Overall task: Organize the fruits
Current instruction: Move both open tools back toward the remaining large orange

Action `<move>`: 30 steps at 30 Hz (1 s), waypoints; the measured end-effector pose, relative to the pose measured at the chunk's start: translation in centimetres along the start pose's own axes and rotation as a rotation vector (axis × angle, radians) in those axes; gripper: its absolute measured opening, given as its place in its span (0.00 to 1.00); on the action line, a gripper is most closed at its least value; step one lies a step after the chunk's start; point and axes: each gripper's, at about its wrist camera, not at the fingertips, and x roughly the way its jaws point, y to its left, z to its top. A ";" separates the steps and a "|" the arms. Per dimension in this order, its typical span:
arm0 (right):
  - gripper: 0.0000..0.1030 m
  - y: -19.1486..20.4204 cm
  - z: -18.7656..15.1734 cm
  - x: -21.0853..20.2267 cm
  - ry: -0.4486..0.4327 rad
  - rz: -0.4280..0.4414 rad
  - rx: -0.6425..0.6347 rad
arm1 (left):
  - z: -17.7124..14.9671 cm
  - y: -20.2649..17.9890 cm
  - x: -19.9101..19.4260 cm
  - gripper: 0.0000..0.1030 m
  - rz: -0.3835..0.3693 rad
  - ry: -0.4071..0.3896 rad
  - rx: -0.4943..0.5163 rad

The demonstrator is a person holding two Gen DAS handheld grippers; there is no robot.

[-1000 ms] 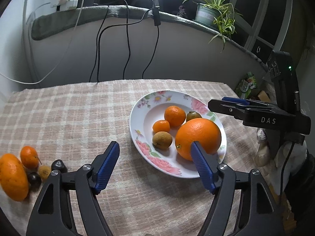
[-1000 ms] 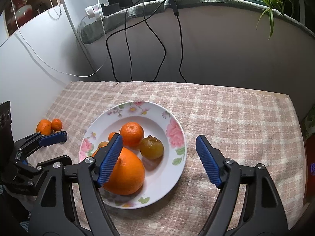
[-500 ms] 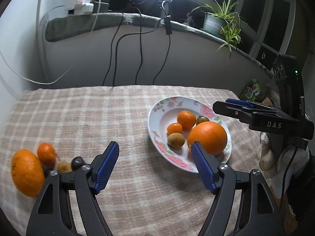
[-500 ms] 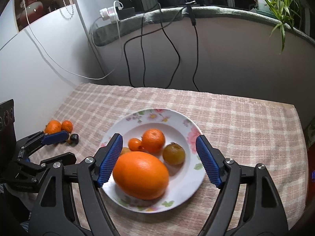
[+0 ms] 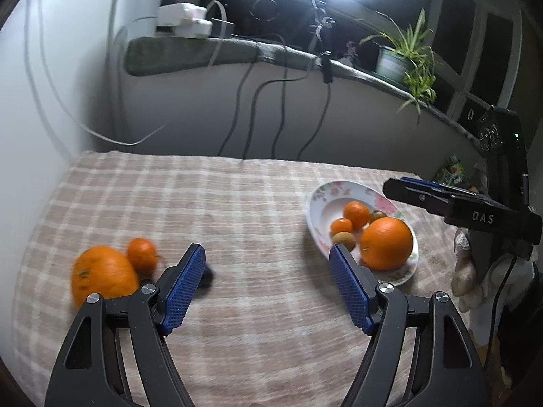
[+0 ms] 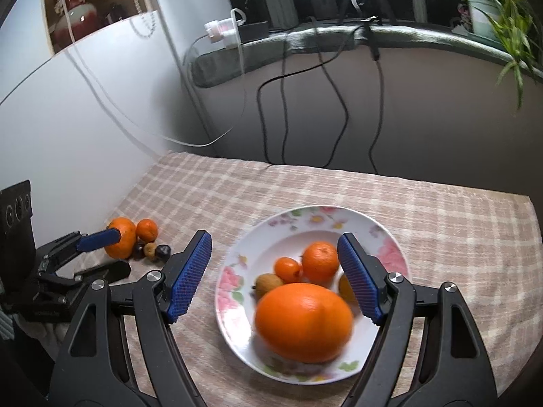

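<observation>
A floral plate (image 5: 319,196) (image 6: 383,234) on the checked cloth holds a big orange (image 5: 386,243) (image 6: 303,321), a mandarin (image 6: 320,259), a tiny orange fruit (image 6: 287,269), a brown fruit (image 6: 268,285) and a greenish one. Loose fruit lies at the table's left: a big orange (image 5: 101,276) (image 6: 121,241), a mandarin (image 5: 142,254) (image 6: 147,229) and small dark and brown fruits (image 6: 152,250). My left gripper (image 5: 268,286) is open and empty, just right of the loose fruit. My right gripper (image 6: 275,276) is open and empty above the plate.
Cables hang down the back wall (image 5: 271,108). A potted plant (image 5: 395,62) and power strips (image 5: 183,22) sit on the ledge. A white wall (image 6: 68,118) borders the table's left edge. The right gripper's body (image 5: 475,210) hangs beside the plate.
My left gripper has swung left, from over the plate toward the loose fruit. My right gripper has shifted so the plate now lies between its fingers.
</observation>
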 end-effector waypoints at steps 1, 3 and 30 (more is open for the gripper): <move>0.77 0.5 0.1 0.1 0.006 0.010 -0.010 | -0.1 0.6 -0.3 0.73 0.009 -0.003 -0.009; 0.77 1.3 0.2 0.4 0.012 0.019 -0.021 | -0.3 1.4 -0.8 0.73 0.023 -0.007 -0.018; 0.77 11.6 0.7 6.3 0.177 0.220 -0.096 | -3.8 11.4 -3.3 0.73 0.141 0.006 -0.177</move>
